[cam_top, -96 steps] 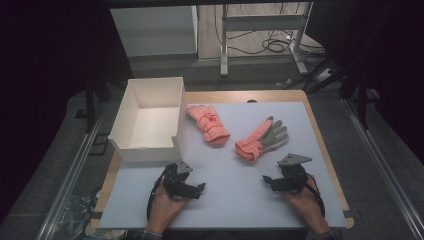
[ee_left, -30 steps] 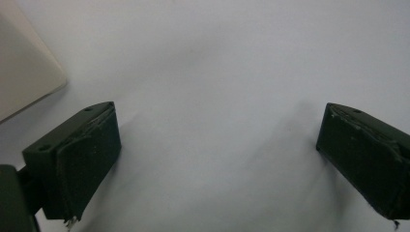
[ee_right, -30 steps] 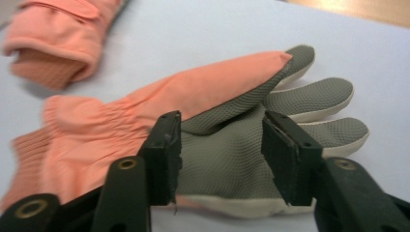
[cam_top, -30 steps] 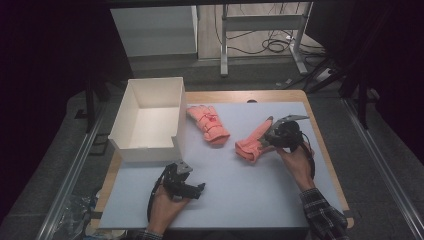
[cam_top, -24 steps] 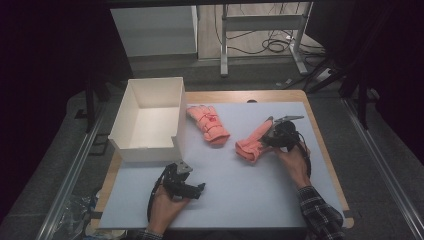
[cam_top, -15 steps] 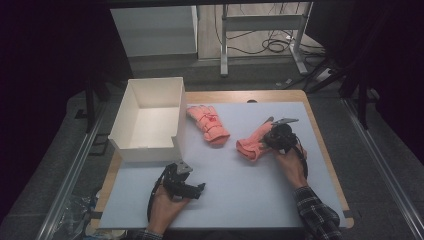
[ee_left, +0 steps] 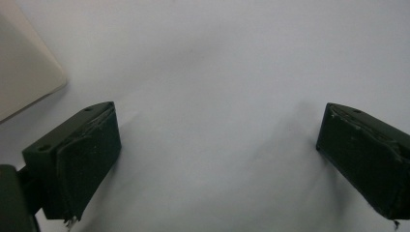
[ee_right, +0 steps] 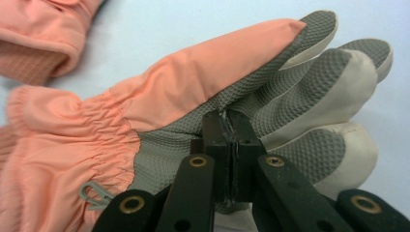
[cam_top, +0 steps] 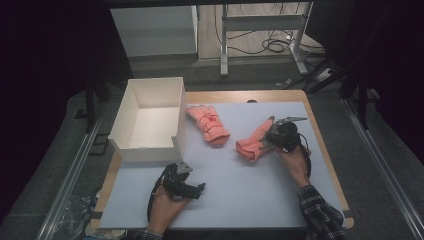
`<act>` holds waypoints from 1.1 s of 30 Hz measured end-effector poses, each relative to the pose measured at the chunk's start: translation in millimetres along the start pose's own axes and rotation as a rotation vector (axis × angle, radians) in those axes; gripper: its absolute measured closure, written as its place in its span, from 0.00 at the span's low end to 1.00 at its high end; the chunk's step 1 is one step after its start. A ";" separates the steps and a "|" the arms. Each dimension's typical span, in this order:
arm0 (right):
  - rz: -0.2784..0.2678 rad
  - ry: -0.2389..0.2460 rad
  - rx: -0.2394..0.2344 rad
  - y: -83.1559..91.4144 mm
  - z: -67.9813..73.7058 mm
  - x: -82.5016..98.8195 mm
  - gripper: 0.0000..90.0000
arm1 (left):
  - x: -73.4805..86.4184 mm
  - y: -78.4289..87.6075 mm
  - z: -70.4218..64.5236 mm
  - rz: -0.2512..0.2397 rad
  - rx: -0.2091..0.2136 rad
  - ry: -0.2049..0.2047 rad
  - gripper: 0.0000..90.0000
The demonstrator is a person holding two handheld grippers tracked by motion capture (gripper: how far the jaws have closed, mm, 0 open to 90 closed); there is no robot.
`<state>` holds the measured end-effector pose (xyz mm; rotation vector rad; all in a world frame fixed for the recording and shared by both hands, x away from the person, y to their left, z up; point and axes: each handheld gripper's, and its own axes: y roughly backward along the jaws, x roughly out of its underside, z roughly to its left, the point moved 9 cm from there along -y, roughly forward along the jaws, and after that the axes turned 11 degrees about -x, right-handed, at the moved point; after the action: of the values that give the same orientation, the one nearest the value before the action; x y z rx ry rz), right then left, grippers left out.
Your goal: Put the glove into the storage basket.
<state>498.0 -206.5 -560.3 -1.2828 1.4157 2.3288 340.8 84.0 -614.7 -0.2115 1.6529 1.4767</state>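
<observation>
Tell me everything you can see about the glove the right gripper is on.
The glove is salmon-pink fabric on the back, with a grey waffle-textured palm, cream fingertips and a gathered cuff carrying a small clip. It lies flat on the pale table mat, fingers pointing away from the white box. The right gripper has just closed, pinching its palm fabric.

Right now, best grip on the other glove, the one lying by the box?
Probably take the left glove at its cuff end, the near end toward the person, coming from above. It lies flat and free on the table, cuff clear of the white box. The left gripper stands open; the right gripper has just been closing on the right glove.
</observation>
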 end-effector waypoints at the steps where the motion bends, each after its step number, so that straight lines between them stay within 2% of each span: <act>1: -0.004 0.001 -0.009 1.2 0.9 -0.8 0.98 | 0.0 0.0 0.1 0.000 0.000 -0.001 0.02; 4: -0.007 0.011 -0.023 4.2 2.7 -2.5 0.98 | 0.1 0.0 0.1 0.001 0.000 -0.001 0.02; 9: -0.035 0.045 -0.095 19.1 12.9 -11.4 0.98 | 0.1 0.0 0.1 0.001 0.001 -0.002 0.02; 12: -0.037 0.064 -0.117 24.9 18.6 -13.6 0.98 | 0.1 0.1 0.0 0.001 0.001 -0.002 0.02; 13: -0.036 0.091 -0.147 29.8 25.2 -14.8 0.98 | 0.1 0.1 0.1 0.001 0.001 -0.002 0.02; 17: -0.028 0.154 -0.209 37.4 38.6 -14.1 0.98 | 0.1 0.1 0.0 0.002 0.001 -0.002 0.02; 18: -0.028 0.154 -0.209 37.4 38.6 -14.1 0.98 | 0.1 0.1 0.0 0.002 0.001 -0.002 0.02; 23: -0.006 0.237 -0.305 42.4 58.5 -10.1 0.97 | 0.2 0.2 0.1 0.003 0.001 -0.003 0.02; 24: 0.002 0.267 -0.338 42.7 65.5 -8.6 0.97 | 0.2 0.2 0.1 0.003 0.001 -0.003 0.02; 29: 0.042 0.356 -0.416 40.2 82.7 -2.6 0.97 | 0.2 0.2 0.0 0.002 0.002 -0.002 0.02; 30: 0.042 0.356 -0.416 40.2 82.7 -2.6 0.97 | 0.2 0.2 0.0 0.002 0.002 -0.002 0.02; 33: 0.077 0.407 -0.452 34.0 90.3 3.4 0.97 | 0.2 0.2 0.1 0.002 0.001 -0.002 0.02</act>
<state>425.2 -156.0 -522.1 -1.9461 1.0648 2.6489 340.6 84.1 -614.8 -0.2070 1.6530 1.4771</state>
